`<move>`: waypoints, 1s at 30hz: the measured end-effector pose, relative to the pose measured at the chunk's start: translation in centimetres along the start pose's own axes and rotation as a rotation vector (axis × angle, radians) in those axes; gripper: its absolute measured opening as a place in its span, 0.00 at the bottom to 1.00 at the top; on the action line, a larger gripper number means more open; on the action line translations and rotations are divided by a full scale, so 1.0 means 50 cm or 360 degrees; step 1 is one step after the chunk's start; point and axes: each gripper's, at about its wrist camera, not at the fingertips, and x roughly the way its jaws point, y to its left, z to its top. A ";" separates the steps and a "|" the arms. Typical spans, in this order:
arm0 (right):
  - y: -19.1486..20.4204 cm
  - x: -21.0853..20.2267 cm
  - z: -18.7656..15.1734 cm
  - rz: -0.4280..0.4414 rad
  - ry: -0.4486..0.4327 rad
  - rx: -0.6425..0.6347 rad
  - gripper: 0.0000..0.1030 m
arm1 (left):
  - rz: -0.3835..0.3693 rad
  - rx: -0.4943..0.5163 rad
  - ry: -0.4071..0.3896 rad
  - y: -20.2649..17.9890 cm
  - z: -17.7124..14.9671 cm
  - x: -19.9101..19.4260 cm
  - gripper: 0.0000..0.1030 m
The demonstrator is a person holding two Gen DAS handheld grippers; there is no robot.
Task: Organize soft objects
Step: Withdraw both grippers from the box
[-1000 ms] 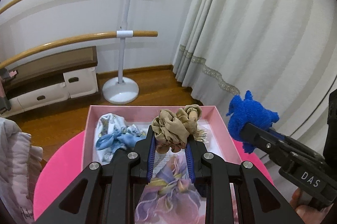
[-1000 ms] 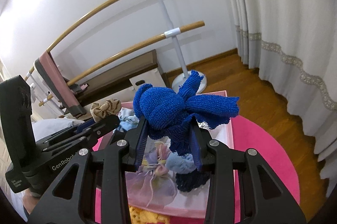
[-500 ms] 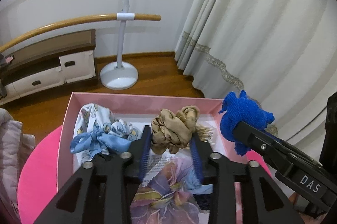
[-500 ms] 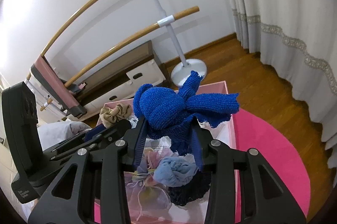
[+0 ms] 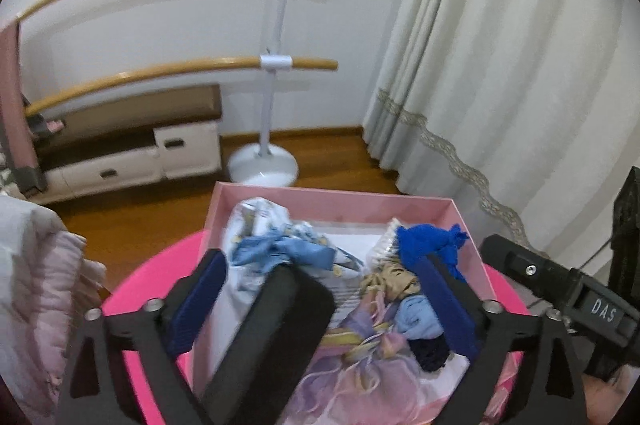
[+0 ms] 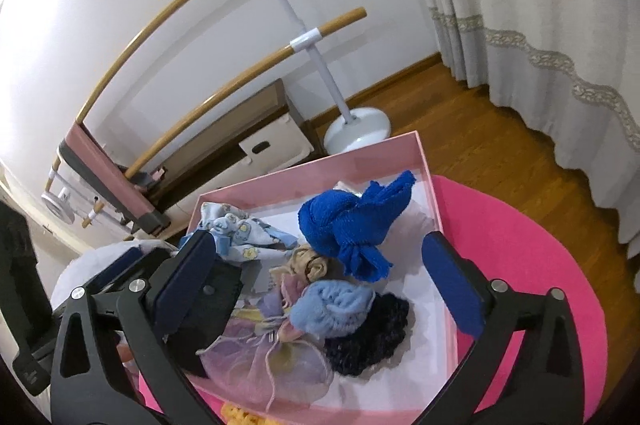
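Observation:
A pink box [image 6: 312,167] sits on a round pink table [image 6: 520,265]. My right gripper [image 6: 320,245] hangs above it, its jaws opening wide with nothing pressed between the pads. The blue towel bundle [image 6: 344,221] lies loose in the box under them. My left gripper [image 5: 316,265] is also opening, over the same box. The beige scrunchie [image 5: 388,281] rests free on the pile below it. Around them lie a light blue knit ball [image 6: 332,309], a dark navy knit piece [image 6: 372,341], a lilac organza pouch [image 6: 256,357] and a printed cloth with a blue bow [image 5: 272,237].
A ballet barre stand [image 5: 264,165] and a low cabinet [image 5: 120,161] stand on the wood floor behind the table. White curtains [image 5: 500,85] hang at the right. Pale quilted fabric [image 5: 36,285] lies left of the table. A yellow knit item [image 6: 240,415] peeks from the box's near edge.
Both grippers have gone from shut to wide open. The beige scrunchie left the left gripper and the blue bundle left the right one; both now lie in the box.

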 end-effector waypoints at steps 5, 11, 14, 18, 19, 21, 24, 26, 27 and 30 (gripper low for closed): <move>0.013 -0.072 -0.028 -0.0043 -0.0094 0.0015 1.00 | 0.0093 0.0106 -0.0127 -0.017 -0.048 -0.090 1.00; 0.051 -0.180 -0.085 -0.0097 -0.0231 -0.0045 1.00 | 0.0085 0.0190 -0.0217 -0.019 -0.125 -0.205 1.00; 0.070 -0.229 -0.114 -0.0121 -0.0281 -0.0071 1.00 | 0.0085 0.0219 -0.0255 -0.023 -0.163 -0.254 1.00; 0.098 -0.291 -0.155 -0.0140 -0.0343 -0.0105 1.00 | 0.0075 0.0230 -0.0299 -0.016 -0.214 -0.332 1.00; 0.107 -0.307 -0.166 -0.0148 -0.0360 -0.0118 1.00 | 0.0073 0.0232 -0.0309 -0.015 -0.224 -0.347 1.00; 0.123 -0.334 -0.185 -0.0162 -0.0391 -0.0147 1.00 | 0.0074 0.0233 -0.0330 -0.014 -0.244 -0.384 1.00; 0.146 -0.373 -0.216 -0.0201 -0.0438 -0.0188 1.00 | 0.0078 0.0240 -0.0354 -0.008 -0.276 -0.430 1.00; 0.161 -0.395 -0.236 -0.0220 -0.0468 -0.0206 1.00 | 0.0084 0.0237 -0.0374 0.000 -0.303 -0.459 1.00; 0.170 -0.407 -0.247 -0.0234 -0.0480 -0.0218 1.00 | 0.0084 0.0233 -0.0376 0.004 -0.310 -0.469 1.00; 0.192 -0.430 -0.271 -0.0267 -0.0513 -0.0259 1.00 | 0.0082 0.0220 -0.0383 0.012 -0.338 -0.504 1.00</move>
